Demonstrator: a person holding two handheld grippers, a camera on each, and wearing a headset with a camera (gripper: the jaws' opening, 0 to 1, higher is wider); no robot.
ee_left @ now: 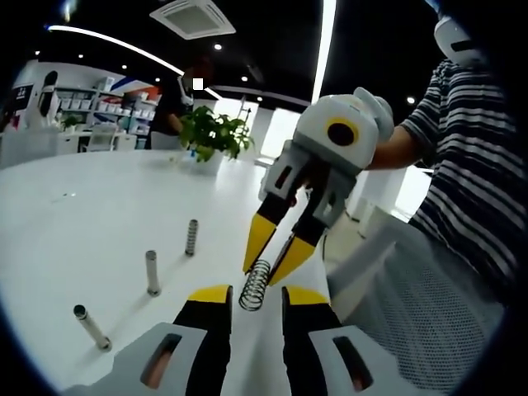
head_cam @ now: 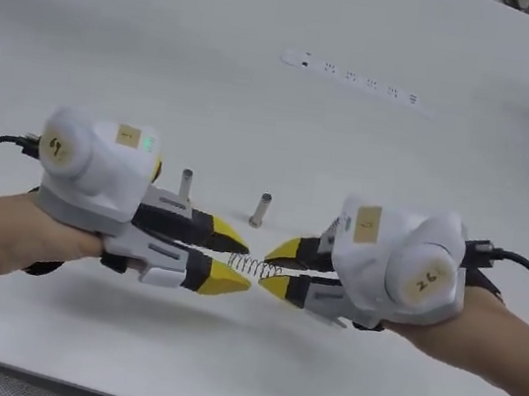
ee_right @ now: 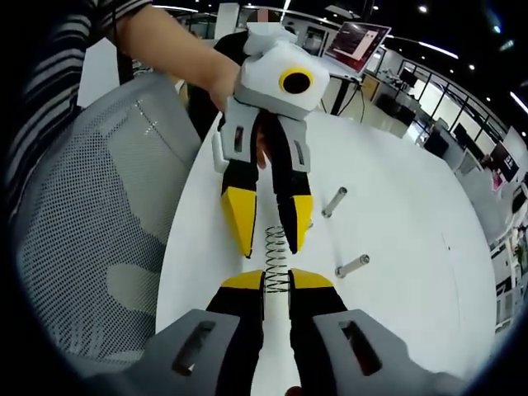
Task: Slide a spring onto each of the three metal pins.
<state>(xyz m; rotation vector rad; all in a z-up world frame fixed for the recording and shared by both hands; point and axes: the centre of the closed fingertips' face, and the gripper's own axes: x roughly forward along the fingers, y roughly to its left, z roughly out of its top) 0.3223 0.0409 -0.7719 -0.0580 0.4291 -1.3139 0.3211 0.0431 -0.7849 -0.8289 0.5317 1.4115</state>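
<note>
Spring (head_cam: pixel 252 267): it is held in the air just above the worktop (head_cam: pixel 262 78). It lies across between the two tongs, on the near side of the pins (ee_left: pixel 152 272).
Right tongs (ee_right: pixel 276 280): they are clenched on one end of the spring.
Left tongs (ee_left: pixel 257 297): the jaws stand apart, a little wider than the spring. Its other end lies between them and is judged not to be gripped.
Risk, spring: it is pinched at one end alone, so it can be bent if it is squeezed too hard. It can also be shot away if one grip is released before the other is closed. Such a light spring is likely to roll far on the smooth worktop.
Risk, pins: the pins are thin. If they are not fixed, one can be knocked over by the tongs. A spring brought down at an angle can also be caught on a pin's top edge.
Count, springs: one is seen.
Count, pins: three are counted in the left gripper view, all standing. Two are seen in the head view.
Count, tongs: two.
Count, other things: one power strip (head_cam: pixel 352 77) is laid at the far side of the worktop.
</note>
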